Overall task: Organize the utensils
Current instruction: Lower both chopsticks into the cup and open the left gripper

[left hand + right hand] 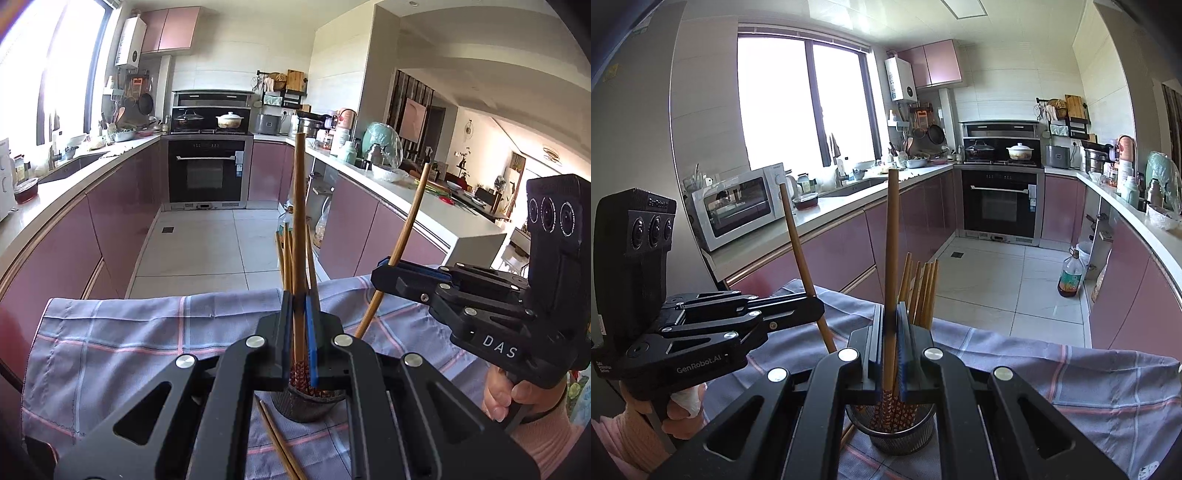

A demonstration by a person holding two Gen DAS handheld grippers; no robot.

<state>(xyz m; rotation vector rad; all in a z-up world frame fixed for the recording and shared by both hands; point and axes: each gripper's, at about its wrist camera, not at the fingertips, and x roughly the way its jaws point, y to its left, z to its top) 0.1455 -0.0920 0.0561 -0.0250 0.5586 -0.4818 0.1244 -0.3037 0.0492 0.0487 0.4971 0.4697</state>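
Observation:
A dark mesh utensil holder (306, 406) (897, 439) stands on a checked purple cloth (129, 332) (1071, 376), with several wooden chopsticks (919, 291) upright in it. My left gripper (298, 295) is shut on one upright chopstick (299, 221), whose patterned lower end hangs over the holder. My right gripper (889, 308) is likewise shut on an upright chopstick (892, 240) above the holder. Each view shows the other gripper beside it: the right gripper (384, 264) clamps a tilted chopstick (410, 221), and the left gripper (816, 302) clamps a leaning chopstick (798, 243). Two loose chopsticks (280, 443) lie on the cloth.
Behind the cloth lies a tiled kitchen floor between pink cabinets. A microwave (738, 206) sits on the left counter, and an oil bottle (1071, 273) stands on the floor at right. A person's hand (502, 398) grips the right handle.

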